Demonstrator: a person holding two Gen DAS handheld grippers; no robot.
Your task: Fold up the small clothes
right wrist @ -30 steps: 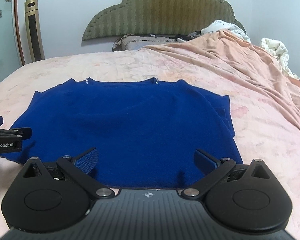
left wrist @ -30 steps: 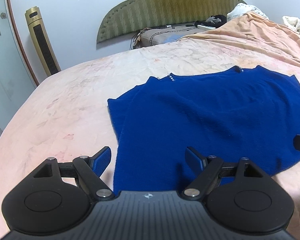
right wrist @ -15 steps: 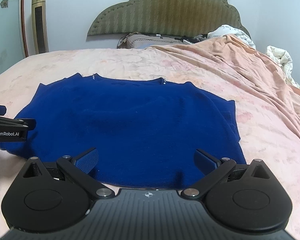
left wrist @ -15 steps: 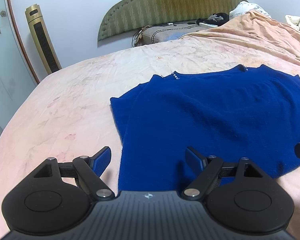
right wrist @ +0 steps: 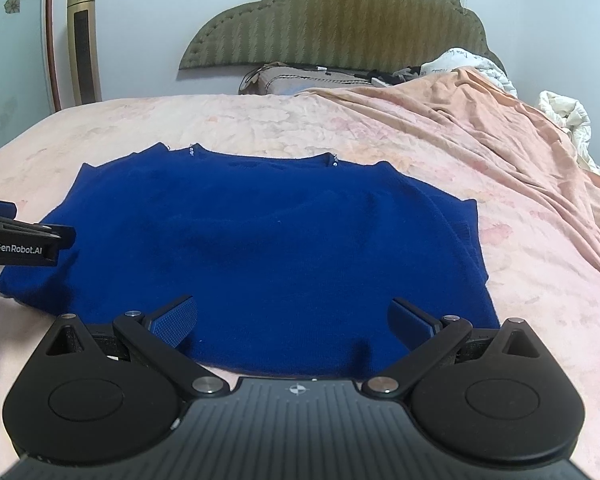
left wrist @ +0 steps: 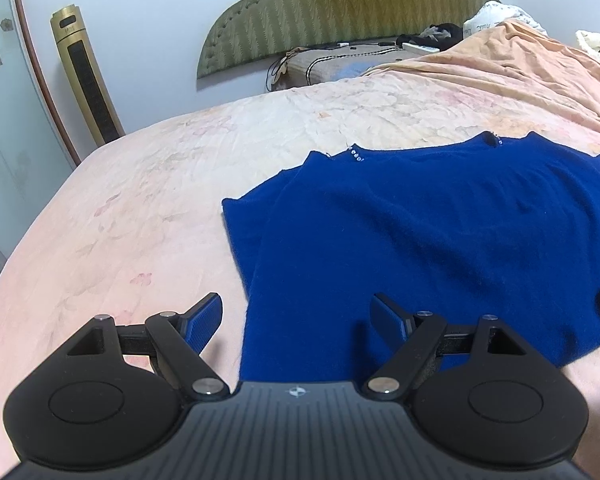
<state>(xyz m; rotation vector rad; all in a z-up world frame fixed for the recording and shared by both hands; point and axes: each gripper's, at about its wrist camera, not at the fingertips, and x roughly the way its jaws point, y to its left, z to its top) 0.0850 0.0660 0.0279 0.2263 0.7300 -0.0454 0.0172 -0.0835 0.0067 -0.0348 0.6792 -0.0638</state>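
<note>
Both tongs, left (left wrist: 296, 316) and right (right wrist: 292, 318), gape wide, empty. The sweater (right wrist: 268, 240) lies flat on the bed (right wrist: 260, 124) just ahead: soft, limp, light; pinch the near hem corners.

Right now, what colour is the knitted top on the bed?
Deep royal blue knitted top, clearest in the right wrist view.

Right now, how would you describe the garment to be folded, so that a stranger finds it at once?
Start at the olive green headboard and come down the pink floral bedsheet. The blue sweater lies flat there, neckline toward the headboard. It is the only deep blue cloth on the bed, with small beads at the collar.
</note>
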